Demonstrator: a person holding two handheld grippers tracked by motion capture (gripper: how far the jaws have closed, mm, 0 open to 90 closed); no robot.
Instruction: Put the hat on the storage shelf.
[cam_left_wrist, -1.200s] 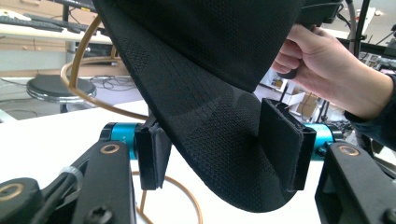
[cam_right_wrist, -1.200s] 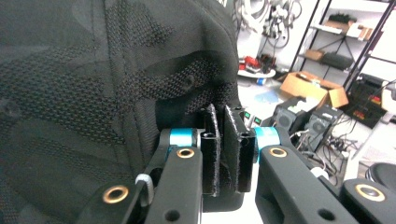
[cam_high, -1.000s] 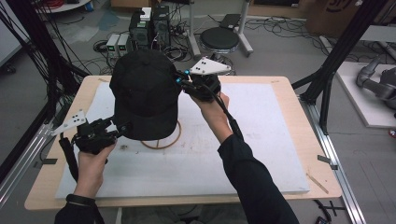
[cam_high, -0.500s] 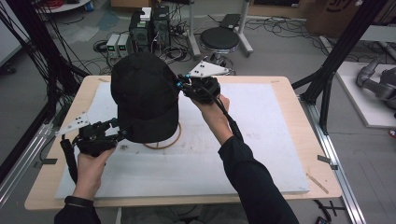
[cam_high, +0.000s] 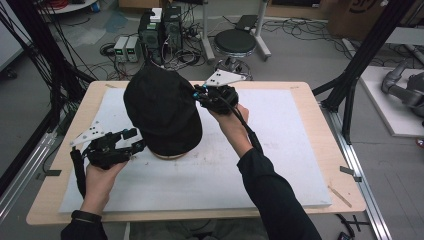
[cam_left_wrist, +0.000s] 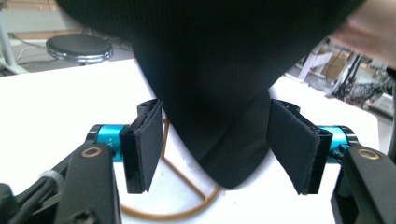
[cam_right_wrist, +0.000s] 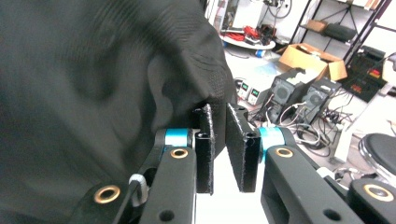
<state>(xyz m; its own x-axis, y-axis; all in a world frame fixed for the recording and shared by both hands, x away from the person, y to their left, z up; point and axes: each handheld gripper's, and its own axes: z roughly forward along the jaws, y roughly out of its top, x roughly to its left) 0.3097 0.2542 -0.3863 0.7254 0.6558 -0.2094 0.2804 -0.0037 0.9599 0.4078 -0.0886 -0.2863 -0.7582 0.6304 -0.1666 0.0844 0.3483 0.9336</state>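
- Black cap (cam_high: 162, 112): dome-shaped, matte dark fabric with a fine ribbed weave in the gripper views; it sits toward the back left of the white pad, its lower edge resting over a thin tan ring (cam_high: 170, 156).
- Tan ring: slender hoop, wire-like or wooden, lying flat on the pad; in the left gripper view its curve (cam_left_wrist: 177, 212) runs under the hanging point of the fabric.
- White pad (cam_high: 280, 150): flat rectangular sheet with a faintly scuffed surface, covering most of the desk (cam_high: 320, 107), which is pale wood with rounded corners.
- Left hand-held gripper (cam_high: 131, 140): black body, blue collars, flat black padded jaws, a grey three-cornered plate on top; held low at the cap's left lower edge. Its jaws stand wide apart, one on each side of the tapered fold of fabric (cam_left_wrist: 219, 93), neither pad pressing it.
- Right hand-held gripper (cam_high: 199, 95): same build, raised at the cap's upper right side. In the right gripper view (cam_right_wrist: 219, 140) the jaws are drawn close with a narrow gap; a puckered fold of fabric (cam_right_wrist: 196, 88) meets their tips, seemingly pinched there, though the contact is partly hidden.
- Person: dark sleeves, forearms entering from the near edge of the desk.
- Round black stool (cam_high: 235, 41): padded seat on the grey floor beyond the desk.
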